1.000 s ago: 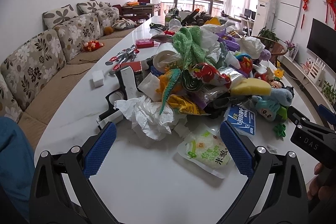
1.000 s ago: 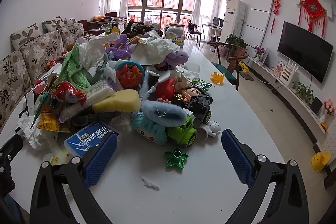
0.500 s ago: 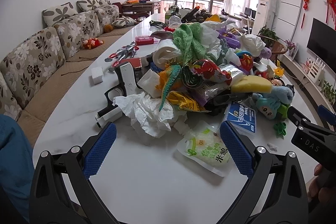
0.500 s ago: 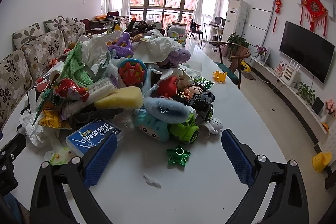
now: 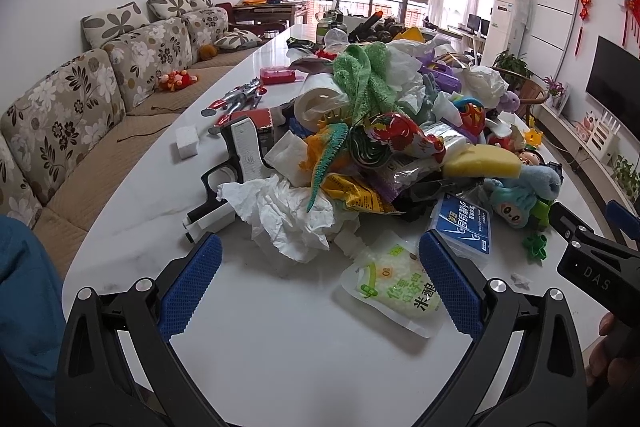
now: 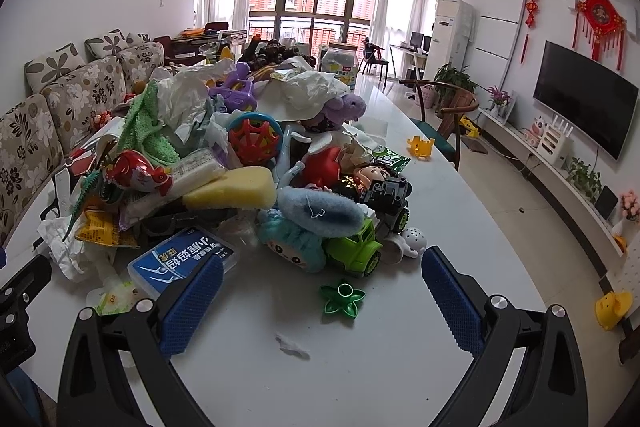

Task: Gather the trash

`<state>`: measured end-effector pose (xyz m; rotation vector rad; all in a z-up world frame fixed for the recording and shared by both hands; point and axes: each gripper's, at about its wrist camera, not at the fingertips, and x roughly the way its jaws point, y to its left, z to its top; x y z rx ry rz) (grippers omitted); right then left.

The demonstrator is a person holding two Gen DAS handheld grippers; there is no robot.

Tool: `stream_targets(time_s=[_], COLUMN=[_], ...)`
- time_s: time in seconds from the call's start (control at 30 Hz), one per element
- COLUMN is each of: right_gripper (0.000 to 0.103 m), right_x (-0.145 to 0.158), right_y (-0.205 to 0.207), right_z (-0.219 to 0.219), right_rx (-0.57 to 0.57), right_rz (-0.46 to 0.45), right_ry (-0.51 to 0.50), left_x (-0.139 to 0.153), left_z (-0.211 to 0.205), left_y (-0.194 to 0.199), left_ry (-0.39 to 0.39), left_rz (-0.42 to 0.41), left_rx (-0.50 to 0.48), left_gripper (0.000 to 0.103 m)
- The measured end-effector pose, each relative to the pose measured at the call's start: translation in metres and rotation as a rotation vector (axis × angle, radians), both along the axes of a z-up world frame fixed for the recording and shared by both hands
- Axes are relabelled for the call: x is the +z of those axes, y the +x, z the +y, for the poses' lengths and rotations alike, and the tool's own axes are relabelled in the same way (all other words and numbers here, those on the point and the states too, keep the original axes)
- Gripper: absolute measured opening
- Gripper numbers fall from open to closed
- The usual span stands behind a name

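A big pile of toys and trash covers the white table (image 5: 132,239). In the left wrist view, crumpled white tissue (image 5: 288,211) and a green-and-white food pouch (image 5: 396,283) lie at the pile's near edge. My left gripper (image 5: 316,279) is open and empty, just short of them. In the right wrist view, a small paper scrap (image 6: 292,345) and a green flower piece (image 6: 342,301) lie on the table between the jaws. My right gripper (image 6: 320,295) is open and empty. A blue-labelled box (image 6: 184,259) sits by its left finger.
The pile holds a yellow sponge (image 6: 232,189), a green toy truck (image 6: 354,249), a blue plush (image 6: 308,223), a toy gun (image 5: 236,163) and a green cloth (image 5: 362,75). A sofa (image 5: 60,115) runs along the left. A chair (image 6: 444,119) stands at the right.
Both grippers have drawn back slightly from the pile and lifted a little. Both stay open. Nothing on the table moved.
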<state>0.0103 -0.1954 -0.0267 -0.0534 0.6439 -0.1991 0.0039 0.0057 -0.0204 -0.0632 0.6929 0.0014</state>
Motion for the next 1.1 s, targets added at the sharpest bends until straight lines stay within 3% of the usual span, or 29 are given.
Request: stream_targets(time_s=[0.8, 1.0, 1.1], right_gripper=[0.098, 0.098, 0.098], right_x=[-0.004, -0.009, -0.020], right_y=[0.004, 0.003, 0.011], right_z=[0.008, -0.002, -0.005], right_rx=[0.036, 0.155, 0.214], right_rz=[0.027, 0.027, 0.087], right_ry=[0.033, 0.230, 0.344], left_x=[-0.004, -0.005, -0.006], left_z=[0.007, 0.015, 0.026], left_y=[0.001, -0.010, -0.020], left_ry=[0.002, 0.030, 0.012], left_rz=[0.003, -0.020, -0.042], left_rx=[0.012, 0.020, 0.033], left_gripper=[0.096, 0.096, 0.096])
